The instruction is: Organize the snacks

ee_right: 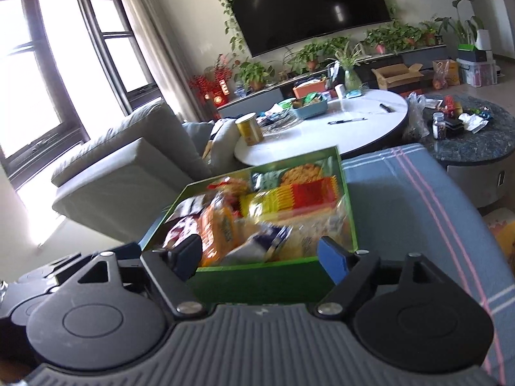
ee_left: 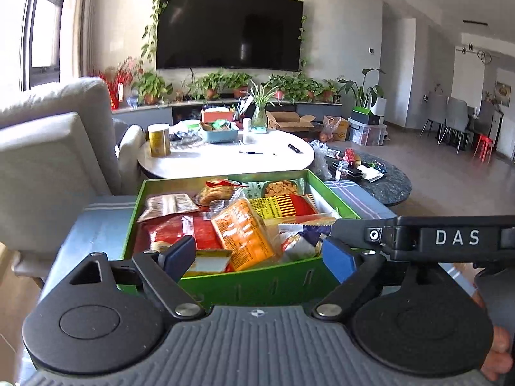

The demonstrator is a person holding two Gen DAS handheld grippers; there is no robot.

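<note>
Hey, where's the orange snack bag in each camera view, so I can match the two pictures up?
Left wrist: the orange bag sits centre, tilted, in the near half of the green box, between the open fingers.
Right wrist: the orange bag is left of centre, blurred, near the box's front-left corner.
Shared landmark: the yellow can on the white table's left edge.

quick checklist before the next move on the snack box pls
1. Left claw open: ok, pads spread wide, nothing held.
2. Right claw open: ok, empty.
3. Green box upright on the blue cloth: ok.
4. Orange packet reachable: ok, lying tilted on top of the pile.
5. Claws clear of each other: not ok, the right one's body crosses in front of the left's right pad.
6. Snacks all inside the box: cannot tell, right view is blurred.
</note>
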